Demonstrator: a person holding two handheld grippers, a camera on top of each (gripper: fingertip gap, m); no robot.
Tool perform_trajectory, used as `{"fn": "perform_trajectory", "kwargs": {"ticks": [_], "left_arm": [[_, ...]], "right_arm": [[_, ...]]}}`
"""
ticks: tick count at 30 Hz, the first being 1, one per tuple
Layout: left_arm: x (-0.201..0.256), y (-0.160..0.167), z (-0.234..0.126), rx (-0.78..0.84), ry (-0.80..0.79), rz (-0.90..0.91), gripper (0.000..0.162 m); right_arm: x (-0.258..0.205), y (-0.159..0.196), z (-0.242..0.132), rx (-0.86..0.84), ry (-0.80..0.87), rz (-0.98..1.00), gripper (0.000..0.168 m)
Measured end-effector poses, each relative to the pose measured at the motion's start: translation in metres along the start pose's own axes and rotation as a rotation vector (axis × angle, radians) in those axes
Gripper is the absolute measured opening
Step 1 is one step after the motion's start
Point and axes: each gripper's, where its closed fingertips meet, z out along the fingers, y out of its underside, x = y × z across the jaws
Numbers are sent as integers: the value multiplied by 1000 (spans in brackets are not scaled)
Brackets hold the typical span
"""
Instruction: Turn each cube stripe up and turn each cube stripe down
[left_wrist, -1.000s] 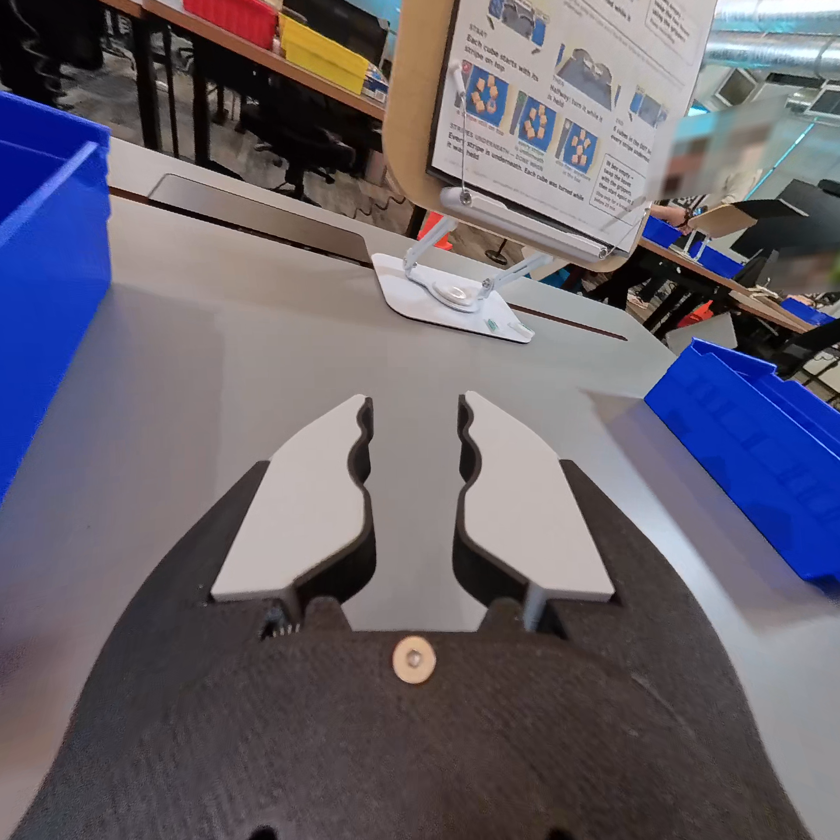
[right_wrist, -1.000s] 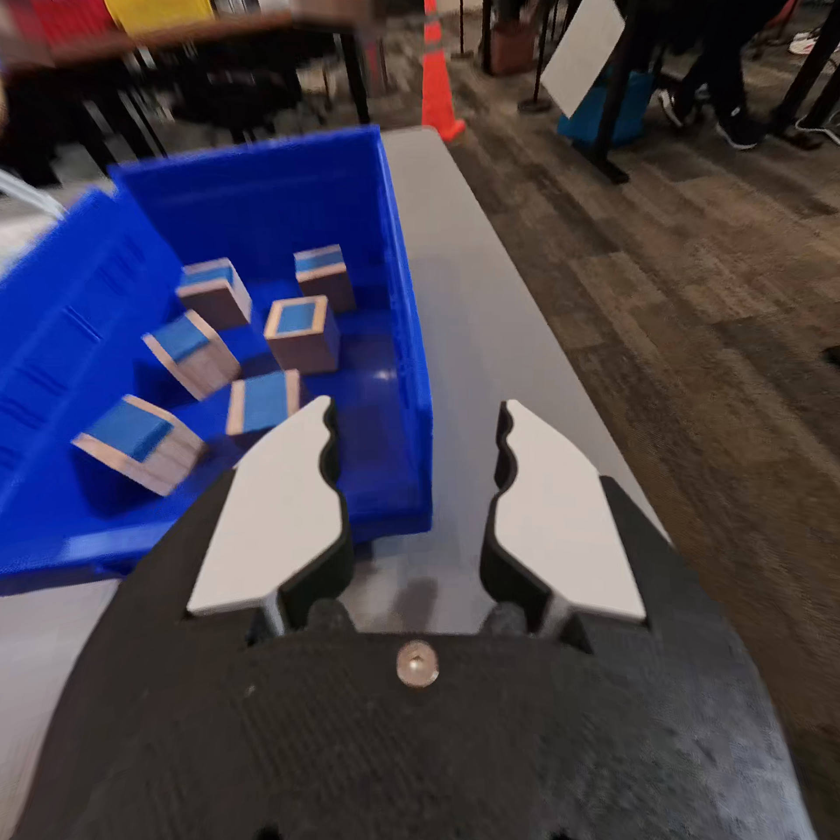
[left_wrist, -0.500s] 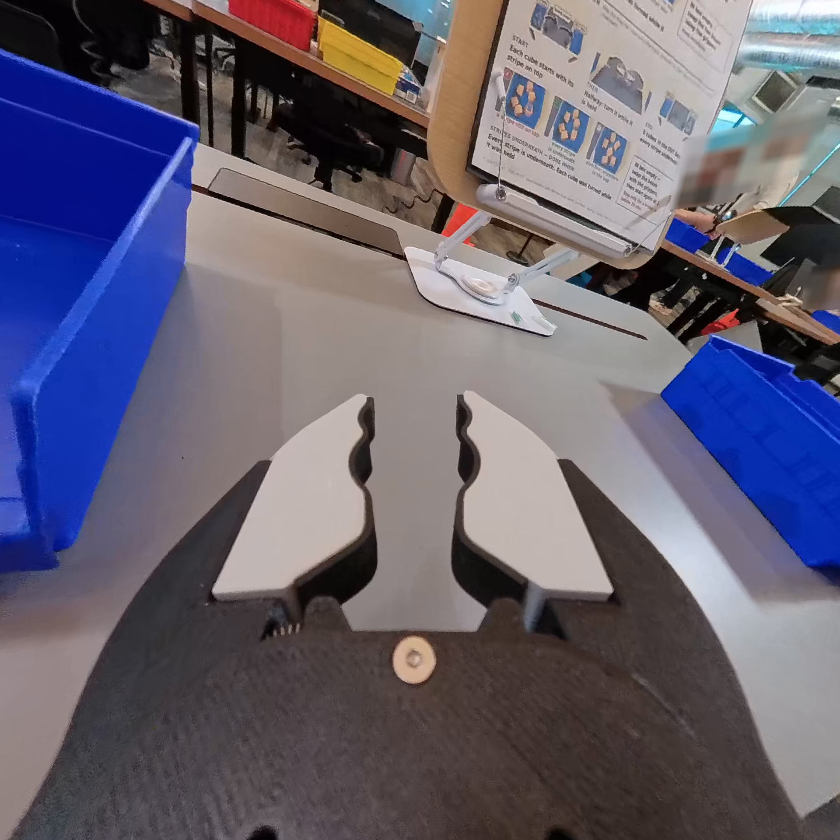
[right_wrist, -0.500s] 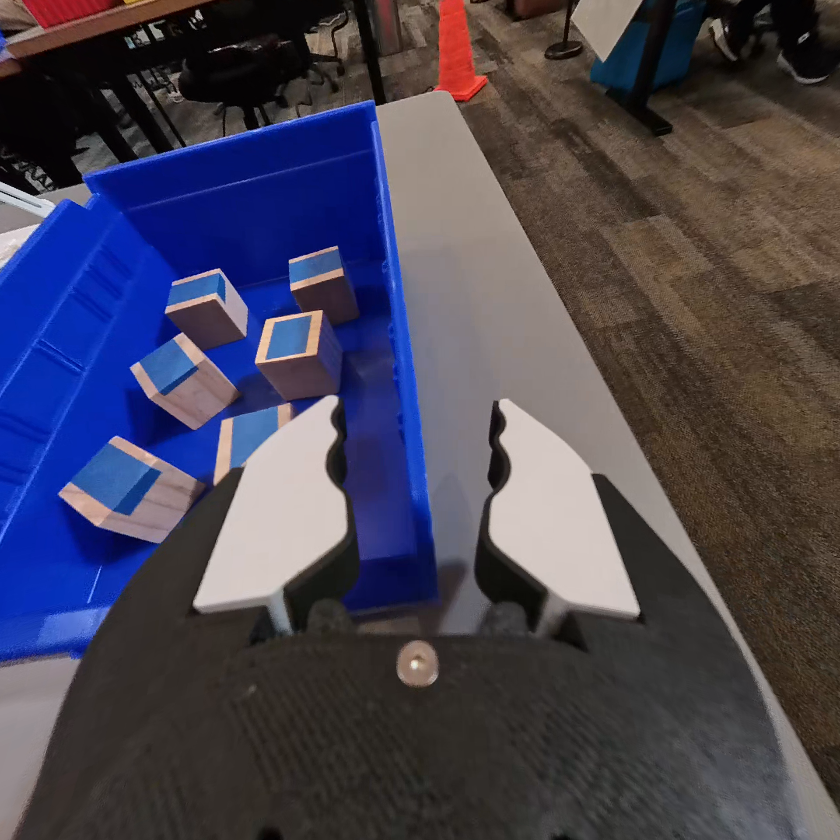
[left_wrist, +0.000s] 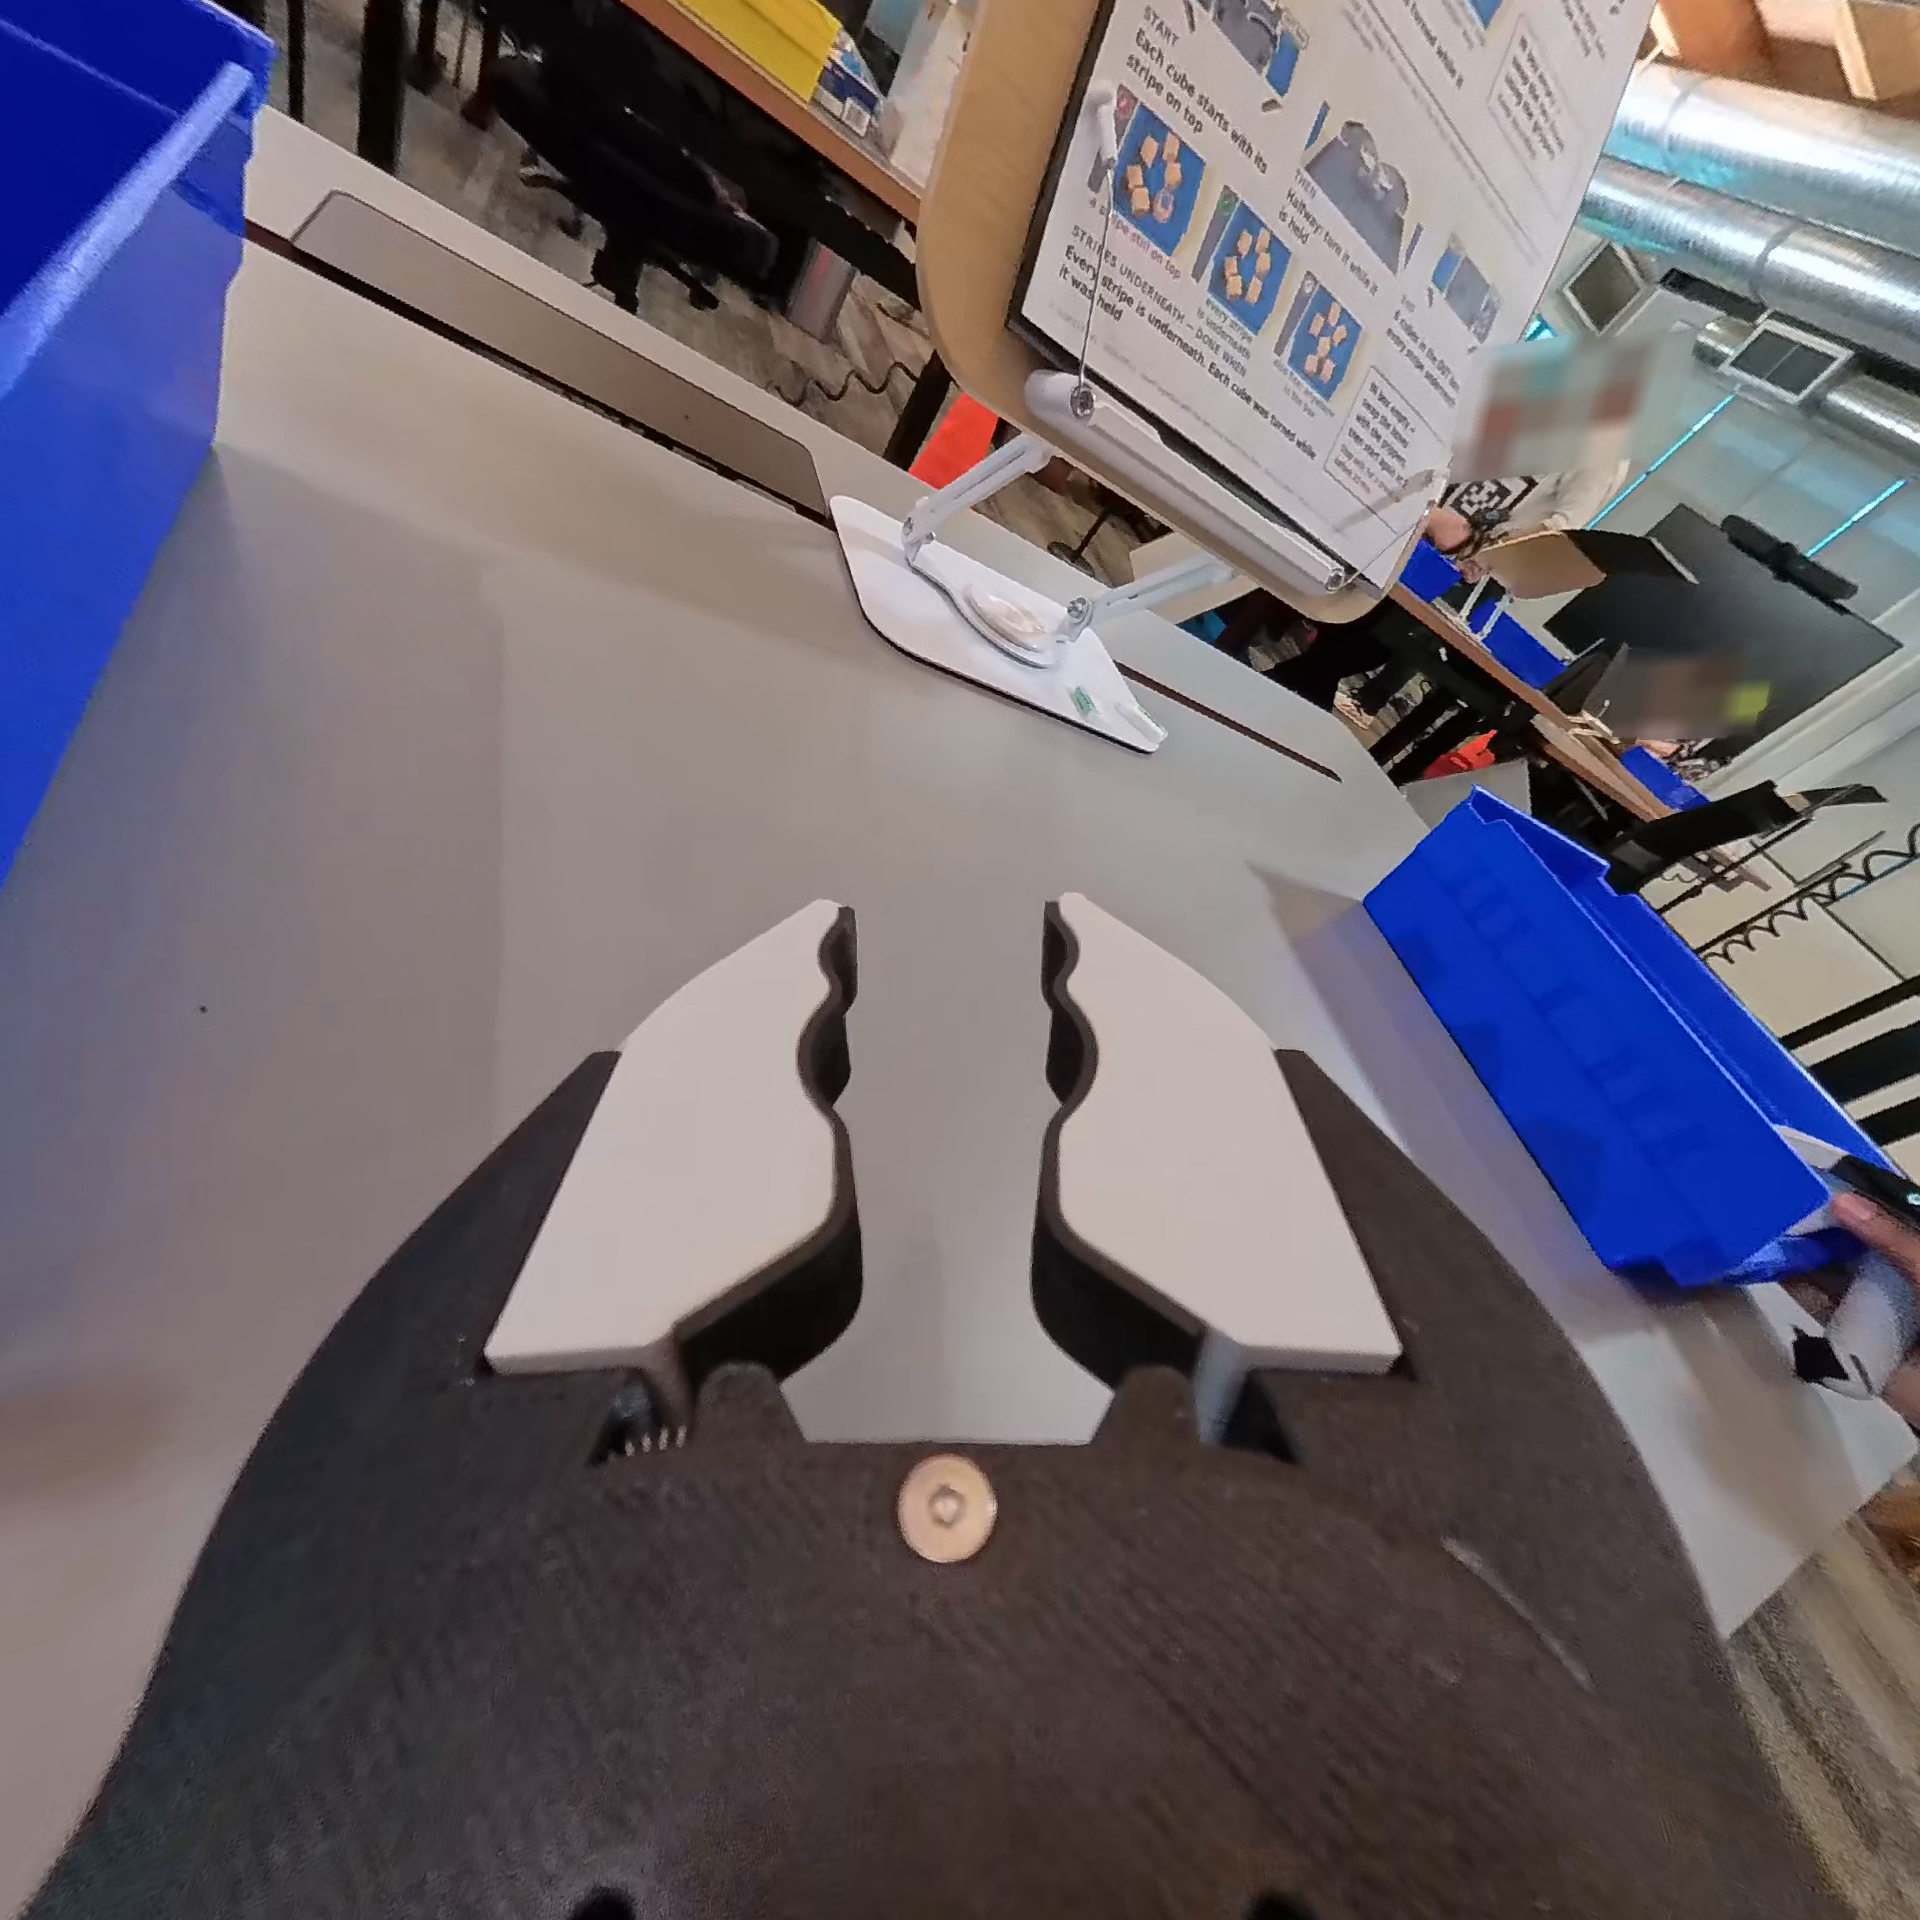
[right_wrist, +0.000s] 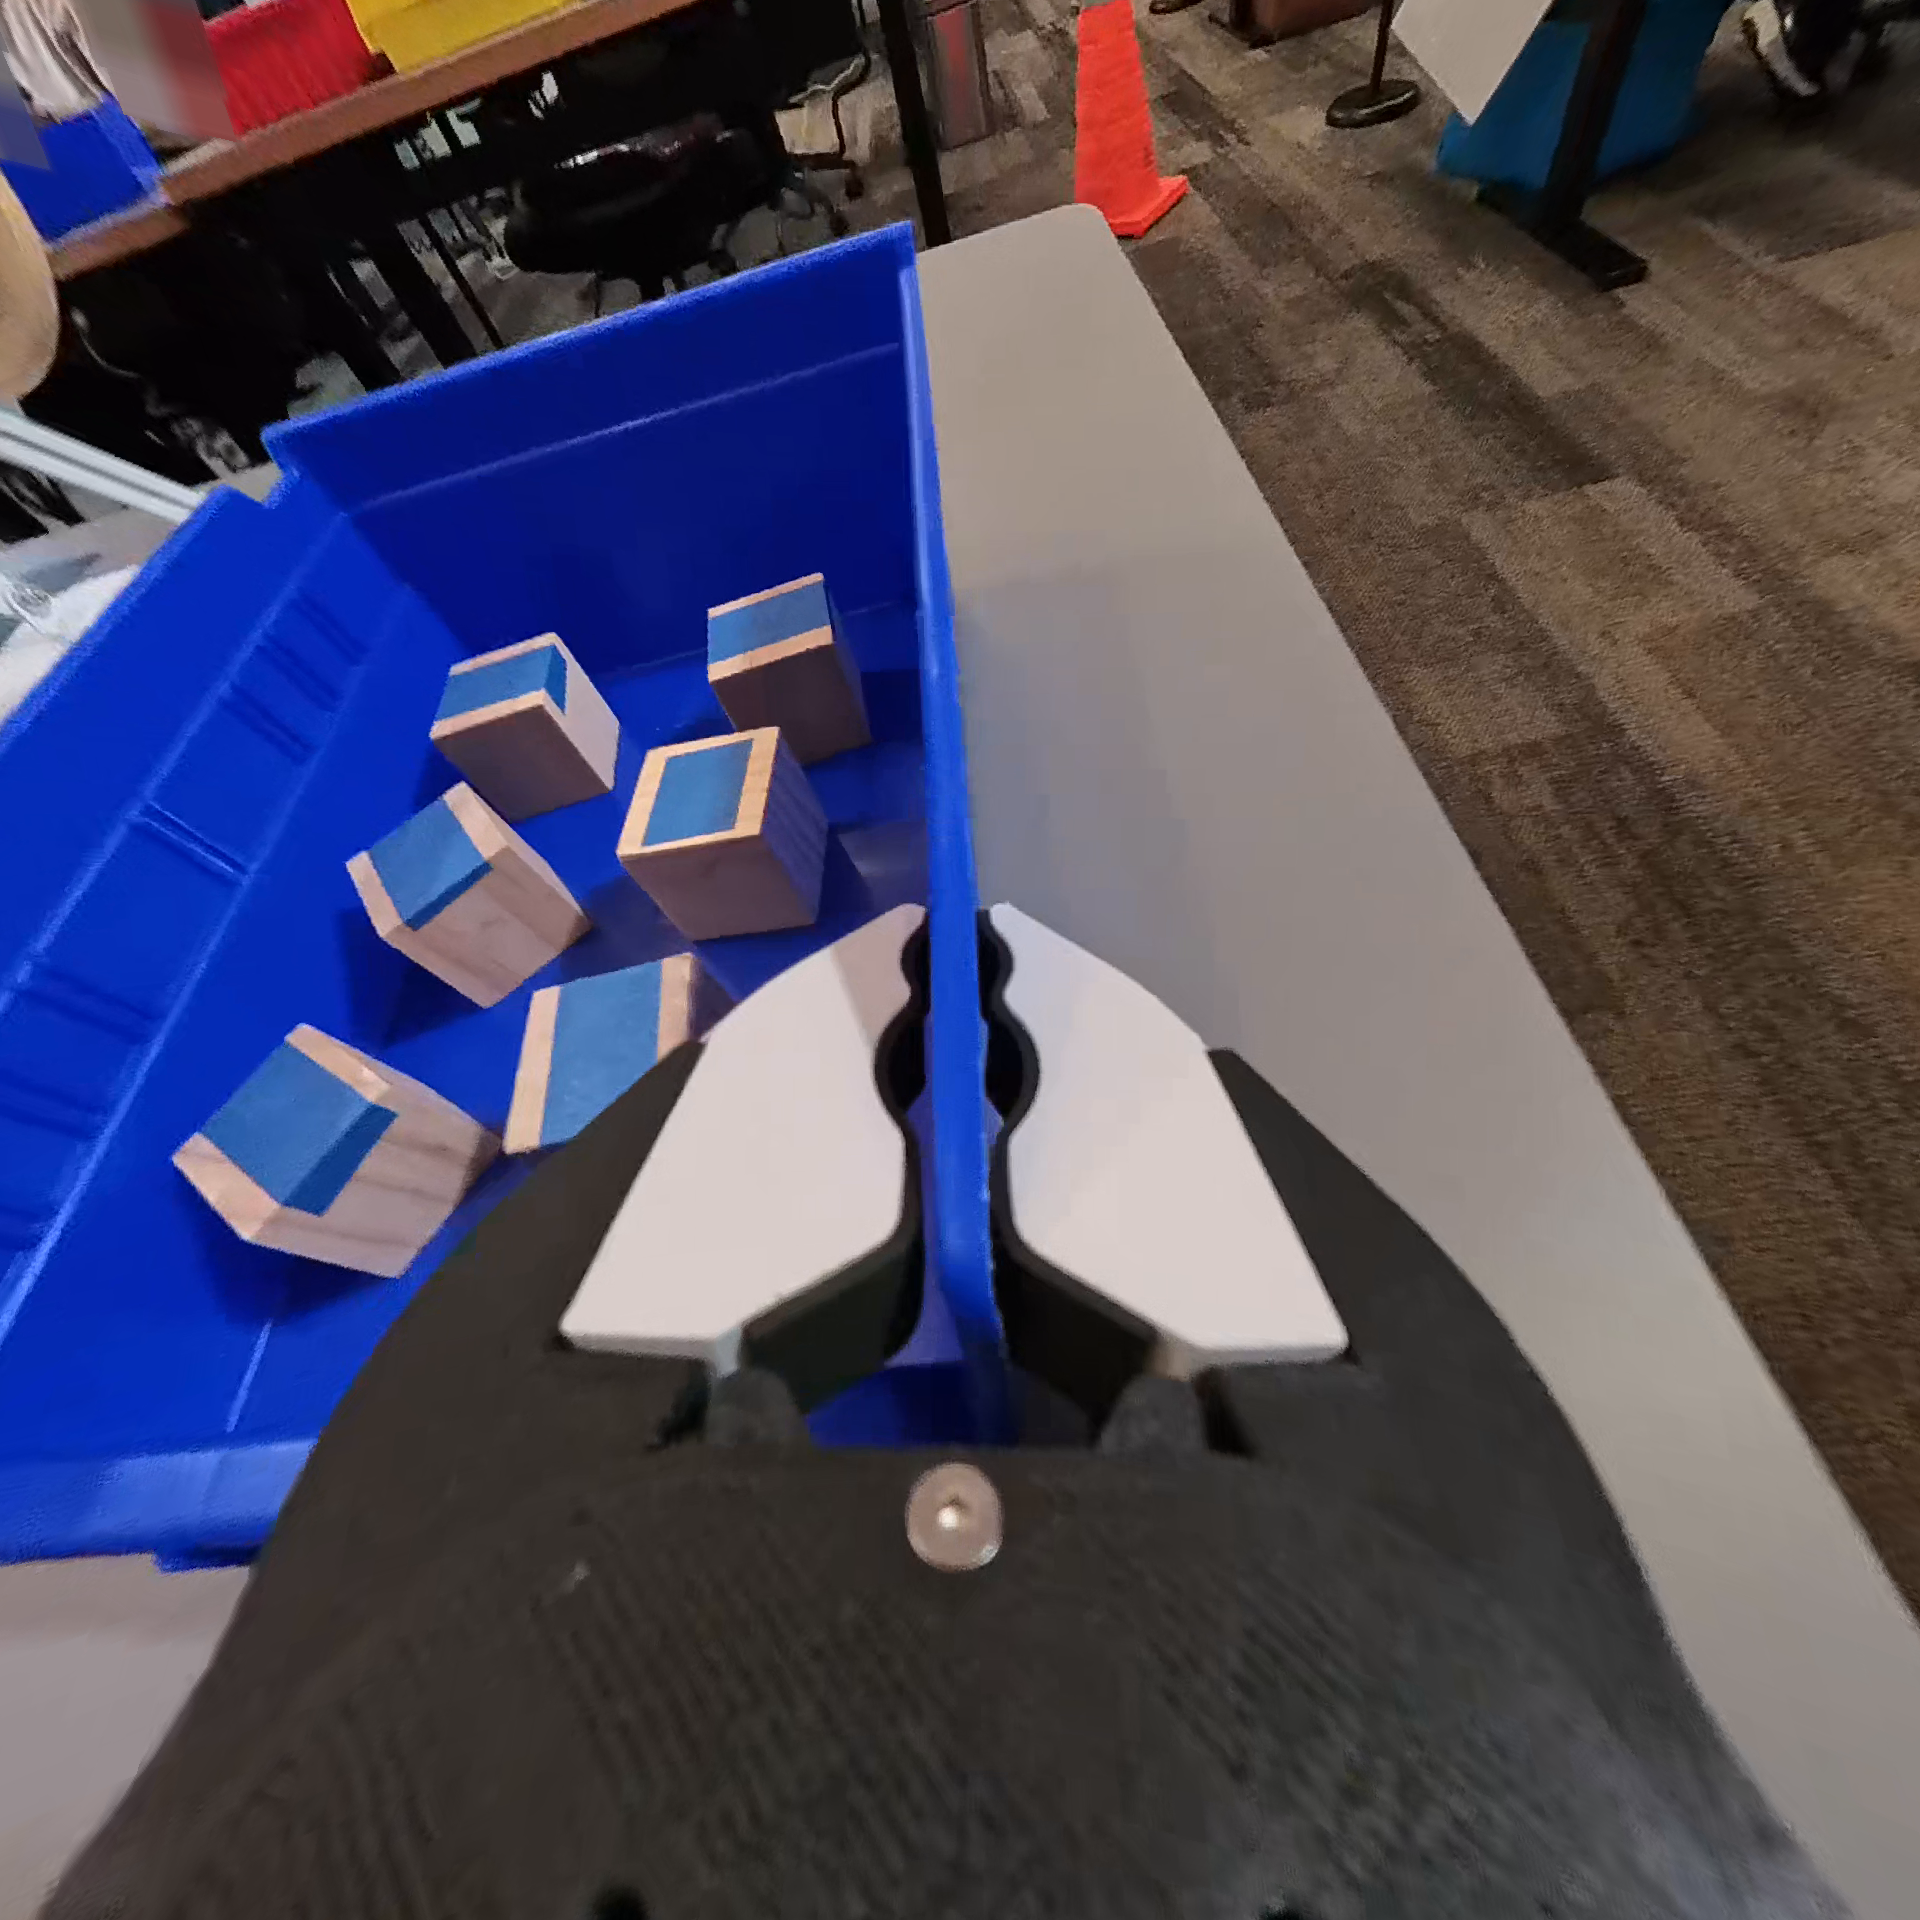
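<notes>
In the right wrist view my right gripper (right_wrist: 954, 920) is shut on the right wall of a blue bin (right_wrist: 940, 644), one finger inside and one outside. The bin holds several wooden cubes with blue stripes facing up, among them one upright (right_wrist: 717, 831), one at the back (right_wrist: 784, 665) and one at the near left (right_wrist: 322, 1153). In the left wrist view my left gripper (left_wrist: 948, 914) is open and empty above the bare grey table (left_wrist: 520, 748). The same blue bin (left_wrist: 1621, 1060) shows at the right there, with the right gripper's hand at its near corner.
Another blue bin (left_wrist: 94, 395) stands at the left in the left wrist view. A stand with an instruction sheet (left_wrist: 1247, 239) rests on a white base (left_wrist: 997, 623) at the back. The table's right edge (right_wrist: 1507, 935) drops to carpet; an orange cone (right_wrist: 1117, 114) stands beyond.
My right gripper moved forward astride the bin's right wall and closed on it. My left gripper stayed open and shifted slightly over the table.
</notes>
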Motion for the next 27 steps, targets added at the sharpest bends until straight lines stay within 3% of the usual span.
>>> {"fn": "perform_trajectory", "kwargs": {"ticks": [5, 13, 27], "left_arm": [[2, 0, 3, -4, 22, -16, 33], [16, 1, 5, -12, 131, -80, 34], [23, 8, 9, -48, 127, -6, 36]], "right_arm": [[3, -1, -3, 18, -31, 181, 9], [1, -22, -20, 103, -8, 228, 8], [-3, -41, -34, 242, -62, 381, 8]]}}
